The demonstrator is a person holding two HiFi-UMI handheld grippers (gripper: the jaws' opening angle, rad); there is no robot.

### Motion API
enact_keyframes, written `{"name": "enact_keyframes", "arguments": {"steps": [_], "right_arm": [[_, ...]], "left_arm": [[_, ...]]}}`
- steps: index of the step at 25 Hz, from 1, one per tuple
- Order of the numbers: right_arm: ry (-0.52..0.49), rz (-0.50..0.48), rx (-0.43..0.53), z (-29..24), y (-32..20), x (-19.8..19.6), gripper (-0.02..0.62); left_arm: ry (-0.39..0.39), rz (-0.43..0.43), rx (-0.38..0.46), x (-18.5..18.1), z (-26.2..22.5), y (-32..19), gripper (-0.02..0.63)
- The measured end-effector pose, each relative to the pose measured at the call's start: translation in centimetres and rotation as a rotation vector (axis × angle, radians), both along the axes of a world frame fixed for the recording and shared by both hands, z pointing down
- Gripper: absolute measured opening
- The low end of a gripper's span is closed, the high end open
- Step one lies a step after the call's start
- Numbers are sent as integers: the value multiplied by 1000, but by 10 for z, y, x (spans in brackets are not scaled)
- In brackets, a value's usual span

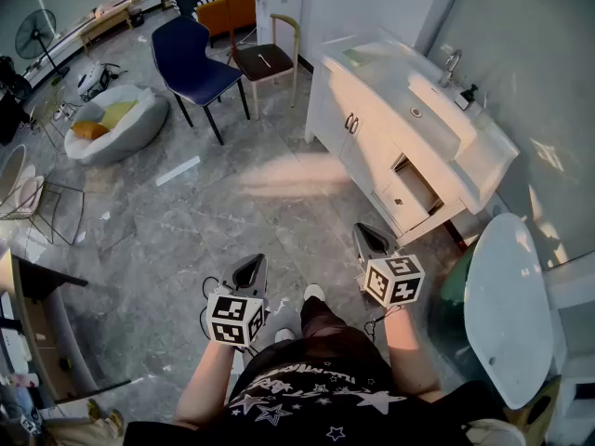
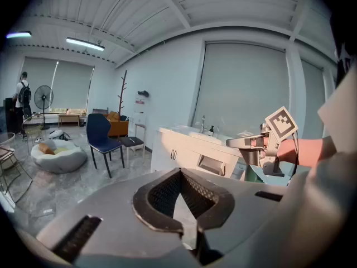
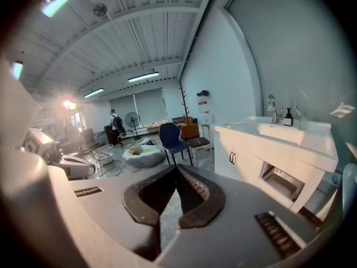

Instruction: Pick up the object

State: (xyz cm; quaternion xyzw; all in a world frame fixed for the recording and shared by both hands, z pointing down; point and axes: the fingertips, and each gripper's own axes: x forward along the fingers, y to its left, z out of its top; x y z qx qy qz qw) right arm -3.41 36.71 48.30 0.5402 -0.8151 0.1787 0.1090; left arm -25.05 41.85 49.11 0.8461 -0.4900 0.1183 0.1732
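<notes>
Head view: we stand on a grey stone floor (image 1: 186, 221) and hold the left claw (image 1: 251, 269) and the right claw (image 1: 371, 240) low in front of us. A white sink cabinet (image 1: 372, 110) stands ahead. The right claw is near its front corner and the left claw is farther from it. A blue chair (image 1: 191, 59) stands beyond the cabinet's far end.

Left gripper view: this claw's jaws meet at their tips, with nothing between them. The cabinet lies ahead of it.

Right gripper view: these jaws are also pressed together and empty. The cabinet is close by, and one drawer (image 3: 281, 183) hangs open.

No view singles out the thing to be picked up, so we cannot say where it is. We judge that we are at the approach step, with no reach begun. The next move calls for settling on a target, spreading one claw's jaws, and bringing them around it.
</notes>
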Motion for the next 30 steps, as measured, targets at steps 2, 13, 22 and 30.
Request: {"name": "enact_keyframes", "arguments": {"steps": [2,13,22,30], "right_arm": [[-1,-5,8,-6,2,-2,12],[15,-10,-21,10,26,-13,11],[-23,1,22,4,27,-35,14],[-43,38,65,-4,-20,-32,241]], "left_arm": [[4,-6,-1,-2,-3,2,15],[27,-35,-38,-19,16,27,15],[22,-84,-24,-55,9,37,15],[21,-107,13,-67,-5,10,15]]}}
